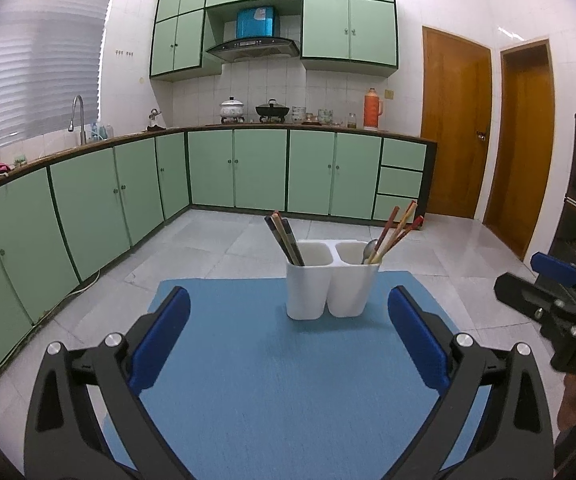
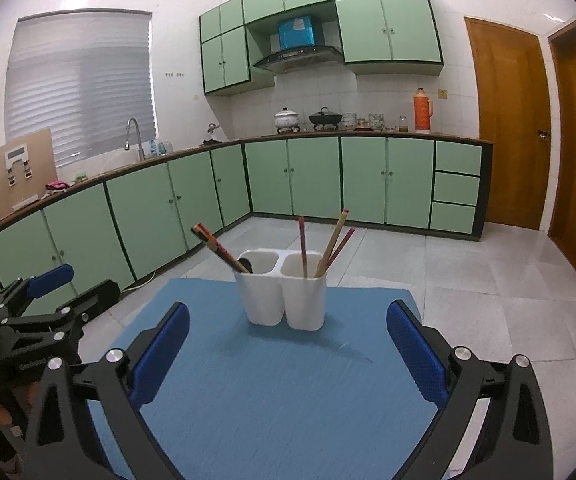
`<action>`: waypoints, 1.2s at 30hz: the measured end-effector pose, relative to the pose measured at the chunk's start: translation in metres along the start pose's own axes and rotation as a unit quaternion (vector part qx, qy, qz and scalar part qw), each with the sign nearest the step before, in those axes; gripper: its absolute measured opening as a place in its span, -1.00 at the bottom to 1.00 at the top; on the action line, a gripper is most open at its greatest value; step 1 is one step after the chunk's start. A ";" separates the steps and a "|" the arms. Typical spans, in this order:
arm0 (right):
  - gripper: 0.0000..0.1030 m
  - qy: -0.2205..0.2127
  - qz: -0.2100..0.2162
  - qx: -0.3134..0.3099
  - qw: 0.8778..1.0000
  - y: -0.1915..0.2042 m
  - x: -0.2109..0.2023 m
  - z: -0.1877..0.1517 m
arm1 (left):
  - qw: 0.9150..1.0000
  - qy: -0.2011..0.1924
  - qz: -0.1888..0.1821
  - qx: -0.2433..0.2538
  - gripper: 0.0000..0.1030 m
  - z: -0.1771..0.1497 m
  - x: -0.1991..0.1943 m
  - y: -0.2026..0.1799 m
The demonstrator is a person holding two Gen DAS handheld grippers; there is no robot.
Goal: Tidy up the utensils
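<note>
A white two-compartment utensil holder [image 1: 331,292] [image 2: 286,300] stands on a blue mat [image 1: 272,380] [image 2: 272,392]. Its left compartment holds dark chopsticks [image 1: 284,240] [image 2: 220,248]. Its right compartment holds several reddish and tan chopsticks [image 1: 395,232] [image 2: 327,244] and a metal spoon [image 1: 369,249]. My left gripper [image 1: 288,336] is open and empty, in front of the holder. My right gripper [image 2: 288,344] is open and empty, also in front of it. Each gripper shows at the edge of the other's view, the right one [image 1: 543,280] and the left one [image 2: 48,292].
The mat lies on a table over a pale tiled floor [image 1: 208,248]. Green kitchen cabinets [image 1: 248,168] line the left and far walls. Wooden doors [image 1: 455,120] stand at the right.
</note>
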State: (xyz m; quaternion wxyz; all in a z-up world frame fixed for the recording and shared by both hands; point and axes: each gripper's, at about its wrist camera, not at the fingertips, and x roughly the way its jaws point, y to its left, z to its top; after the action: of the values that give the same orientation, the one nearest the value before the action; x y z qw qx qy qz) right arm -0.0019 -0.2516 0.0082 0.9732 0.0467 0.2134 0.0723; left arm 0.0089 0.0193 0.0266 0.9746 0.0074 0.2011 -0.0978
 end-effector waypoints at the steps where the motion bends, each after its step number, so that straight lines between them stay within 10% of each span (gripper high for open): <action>1: 0.88 0.002 0.000 -0.001 1.000 0.001 0.000 -0.001 | 1.000 0.001 -0.001 0.001 0.87 -0.001 -0.001 -0.001; 36: 0.88 0.018 0.006 -0.012 1.000 0.009 -0.002 -0.001 | 1.000 0.007 -0.008 0.010 0.87 -0.007 -0.010 -0.009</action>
State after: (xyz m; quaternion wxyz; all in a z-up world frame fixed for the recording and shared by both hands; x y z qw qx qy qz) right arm -0.0050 -0.2425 0.0088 0.9693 0.0346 0.2295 0.0813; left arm -0.0043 0.0126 0.0242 0.9723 0.0159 0.2067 -0.1080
